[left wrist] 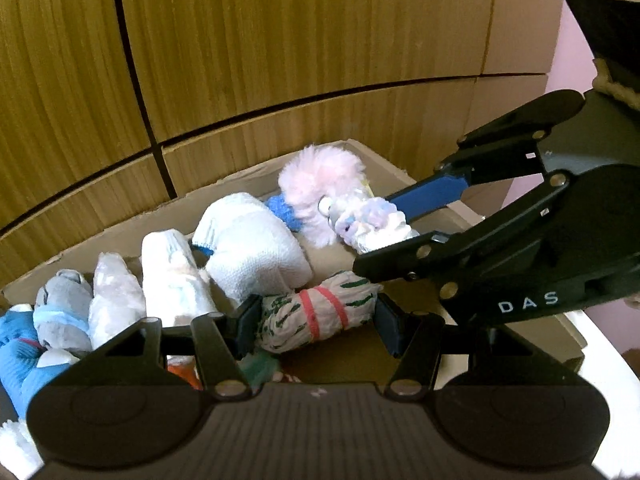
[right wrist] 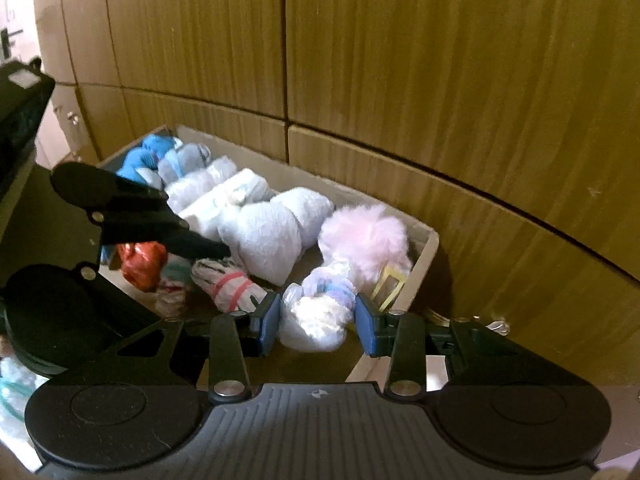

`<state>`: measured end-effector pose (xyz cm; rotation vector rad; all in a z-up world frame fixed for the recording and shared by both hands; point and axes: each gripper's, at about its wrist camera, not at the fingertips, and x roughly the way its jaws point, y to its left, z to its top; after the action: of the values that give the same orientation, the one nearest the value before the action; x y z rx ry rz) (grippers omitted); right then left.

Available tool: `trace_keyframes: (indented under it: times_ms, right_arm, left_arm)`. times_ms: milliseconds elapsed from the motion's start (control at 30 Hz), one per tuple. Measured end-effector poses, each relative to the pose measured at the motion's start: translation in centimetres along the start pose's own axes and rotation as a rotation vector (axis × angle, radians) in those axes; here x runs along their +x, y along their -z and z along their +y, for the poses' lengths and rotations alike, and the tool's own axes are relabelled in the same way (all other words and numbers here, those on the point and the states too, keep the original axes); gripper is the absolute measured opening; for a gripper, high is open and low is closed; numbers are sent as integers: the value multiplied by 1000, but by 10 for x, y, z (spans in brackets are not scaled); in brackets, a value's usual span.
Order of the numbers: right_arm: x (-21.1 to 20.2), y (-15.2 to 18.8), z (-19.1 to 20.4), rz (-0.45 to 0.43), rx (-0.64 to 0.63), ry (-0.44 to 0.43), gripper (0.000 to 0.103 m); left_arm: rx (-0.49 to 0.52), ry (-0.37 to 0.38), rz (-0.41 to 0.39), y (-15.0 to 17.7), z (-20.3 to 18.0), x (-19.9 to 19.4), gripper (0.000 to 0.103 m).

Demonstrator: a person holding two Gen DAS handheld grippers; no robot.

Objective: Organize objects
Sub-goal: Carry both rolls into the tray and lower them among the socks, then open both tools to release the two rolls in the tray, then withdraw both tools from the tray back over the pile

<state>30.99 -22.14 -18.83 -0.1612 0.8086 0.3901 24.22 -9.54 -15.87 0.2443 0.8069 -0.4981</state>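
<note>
Wooden cabinet panels (left wrist: pixel 280 40) with dark seams fill the background; pink wall (left wrist: pixel 568 56) at right.

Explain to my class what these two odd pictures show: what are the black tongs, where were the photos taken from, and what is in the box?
There is no robot here. A person holds a pair of hand-operated tongs in each hand, and a wide-angle camera on each looks forward along its two fingers, which is why the pictures look bent.

The left-hand view shows the left tongs closed on a rolled white sock bundle with red bands. The right tongs reach in from the side. The right-hand view shows them gripping a pale white and lilac sock bundle.

Both hang over an open cardboard box in front of wooden panels. In it lie a row of rolled socks, a big white bundle and a fluffy pink pompom.
</note>
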Motion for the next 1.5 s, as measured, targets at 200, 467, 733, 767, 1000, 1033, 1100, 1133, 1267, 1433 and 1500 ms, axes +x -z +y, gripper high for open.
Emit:
trace_keyframes:
  times_ms: [200,467,733,767,1000,1033,1100,1133,1267,1433,1500]
  right_arm:
    - [3,-4,2,16,-11,5,48]
    - [-2,-7,3,4,-14,22,57]
    - [-9,-6,7,5,-8,31,59]
    - [-11,-6,7,3,0,34,59]
    - [-26,-4,12,-9,37,63,67]
    - [-29,-4,13,-12,42,75,68]
    - [-33,-5,16,-19,58,77,69]
    - [-36,-5,17,-23,71,77,71]
    - [-47,-1,22,-16,103,118,73]
    - [-54,6,34,-15,137,117,75]
    - [-54,7,41,-11,138,117,75]
  left_arm:
    - [-21,-11,29,0,4,4,58]
    - [-32,-28,41,2,3,0,62]
    - [-31,-52,40,4,2,-16,79]
    - [-32,-51,39,4,0,-17,79]
    - [-73,-69,27,9,-1,-41,91]
    - [-82,-66,22,9,-1,-47,92]
    - [-95,-61,7,10,-2,-56,94]
    - [-99,-68,2,7,-3,-58,97]
    - [-128,-129,13,2,0,-68,100]
    - [-196,-171,17,11,14,-82,100]
    - [-234,-164,12,12,20,-87,100]
